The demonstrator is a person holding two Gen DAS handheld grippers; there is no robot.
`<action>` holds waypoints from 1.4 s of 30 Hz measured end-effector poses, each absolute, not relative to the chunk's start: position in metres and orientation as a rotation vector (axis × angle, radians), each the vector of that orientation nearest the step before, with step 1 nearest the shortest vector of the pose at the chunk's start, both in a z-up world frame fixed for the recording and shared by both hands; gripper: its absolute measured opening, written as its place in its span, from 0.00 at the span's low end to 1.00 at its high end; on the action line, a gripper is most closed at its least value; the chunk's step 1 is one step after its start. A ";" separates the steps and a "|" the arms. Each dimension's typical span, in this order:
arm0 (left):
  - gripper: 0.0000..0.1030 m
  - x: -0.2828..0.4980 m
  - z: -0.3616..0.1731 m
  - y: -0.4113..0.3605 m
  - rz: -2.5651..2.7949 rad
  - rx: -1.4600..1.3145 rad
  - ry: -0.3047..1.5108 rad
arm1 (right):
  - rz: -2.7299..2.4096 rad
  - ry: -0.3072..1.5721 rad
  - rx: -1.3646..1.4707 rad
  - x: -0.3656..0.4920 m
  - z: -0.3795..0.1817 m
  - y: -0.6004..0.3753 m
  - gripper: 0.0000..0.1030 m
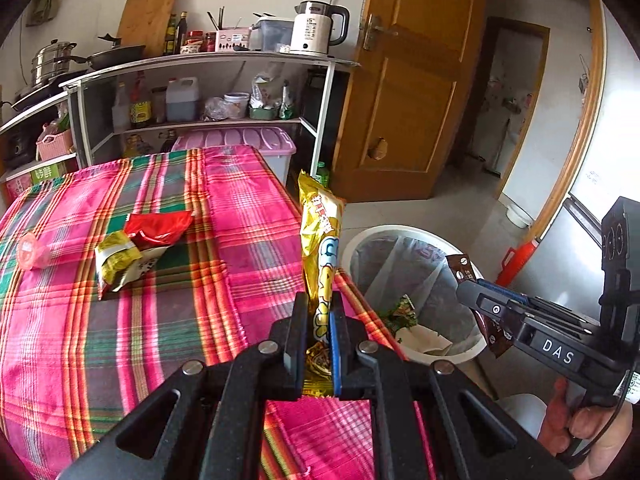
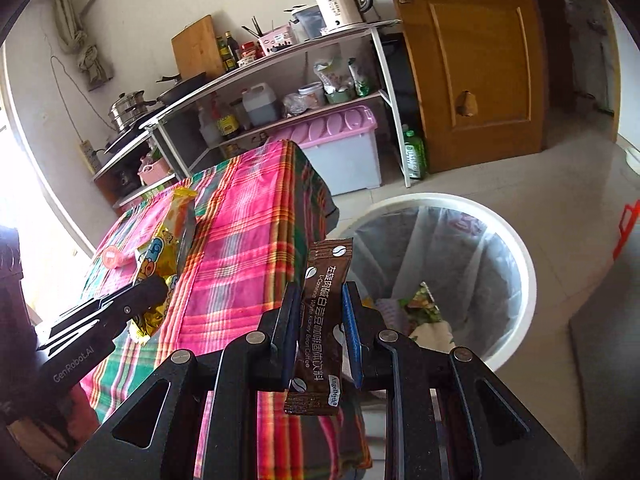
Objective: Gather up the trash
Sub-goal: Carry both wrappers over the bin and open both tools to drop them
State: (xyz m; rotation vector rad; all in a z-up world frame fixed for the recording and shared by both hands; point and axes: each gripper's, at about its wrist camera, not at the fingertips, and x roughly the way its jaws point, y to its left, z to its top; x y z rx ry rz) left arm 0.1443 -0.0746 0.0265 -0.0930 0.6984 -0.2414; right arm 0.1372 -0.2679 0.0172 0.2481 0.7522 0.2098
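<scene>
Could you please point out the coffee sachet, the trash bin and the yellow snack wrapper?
coffee sachet (image 2: 322,320): right wrist view, middle of its printed face.
trash bin (image 2: 516,256): right wrist view, white rim.
yellow snack wrapper (image 1: 320,240): left wrist view, upper printed panel.

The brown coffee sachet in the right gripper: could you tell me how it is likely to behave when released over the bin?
The brown coffee sachet stands upright above the right gripper without drooping, so it is probably fairly stiff. It looks thin and flat, so probably light, and may flutter rather than drop straight into the trash bin. Its glossy film could be slippery.

Kettle (image 1: 314,28) atop shelf rack (image 1: 224,60), wooden door (image 1: 404,92).
</scene>
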 end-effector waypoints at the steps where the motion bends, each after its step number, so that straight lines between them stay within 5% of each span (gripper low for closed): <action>1: 0.10 0.147 0.026 -0.080 -0.254 -0.092 0.701 | 0.201 0.752 0.255 0.137 0.016 -0.273 0.21; 25: 0.10 0.211 -0.013 -0.167 -0.420 -0.087 0.850 | 0.065 0.842 0.348 0.174 -0.033 -0.348 0.23; 30: 0.23 0.216 -0.017 -0.170 -0.418 -0.105 0.868 | 0.035 0.856 0.349 0.177 -0.040 -0.352 0.24; 34: 0.27 0.214 -0.017 -0.169 -0.414 -0.115 0.864 | 0.021 0.852 0.352 0.175 -0.039 -0.355 0.40; 42: 0.27 0.199 0.001 -0.156 -0.389 -0.119 0.803 | 0.048 0.814 0.336 0.165 -0.023 -0.349 0.41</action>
